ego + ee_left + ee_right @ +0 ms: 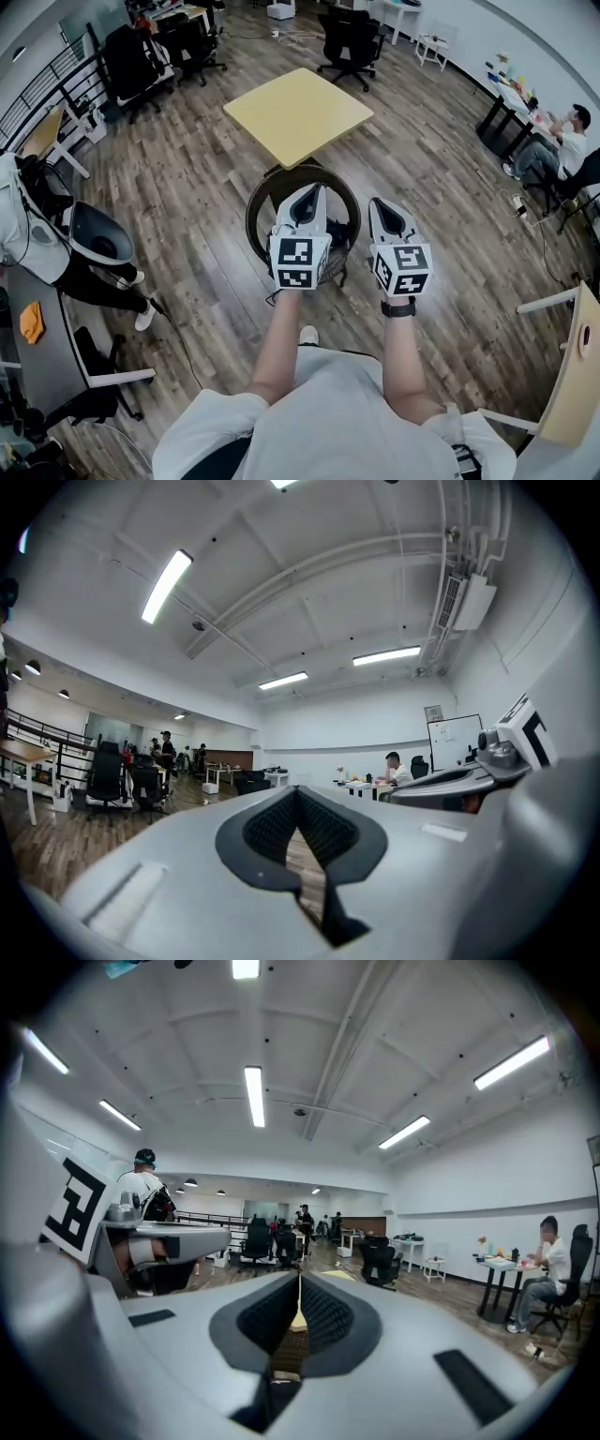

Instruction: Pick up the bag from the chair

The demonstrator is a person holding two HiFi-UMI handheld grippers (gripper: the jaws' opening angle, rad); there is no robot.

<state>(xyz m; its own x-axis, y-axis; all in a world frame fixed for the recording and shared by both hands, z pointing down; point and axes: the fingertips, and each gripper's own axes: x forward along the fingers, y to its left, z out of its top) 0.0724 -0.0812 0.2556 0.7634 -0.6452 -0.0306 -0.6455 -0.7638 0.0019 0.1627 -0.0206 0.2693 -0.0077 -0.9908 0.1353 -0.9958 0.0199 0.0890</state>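
A round dark-brown chair (281, 181) stands on the wood floor right in front of me. Something dark, which looks like the bag (339, 232), lies in its seat, mostly hidden behind my grippers. My left gripper (307, 193) hovers over the seat, its jaws shut with nothing between them. My right gripper (384, 208) is level with it beside the chair's right rim, also shut and holding nothing. Both gripper views point out level across the room. The left gripper (296, 794) and right gripper (300, 1283) show pads pressed together. Neither of these views shows chair or bag.
A yellow square table (298, 112) stands just beyond the chair. Black office chairs (352, 37) sit farther back. A person in white (28, 234) bends over a grey seat at the left. Another person (562, 141) sits at a desk on the right. A pale table edge (572, 375) is near right.
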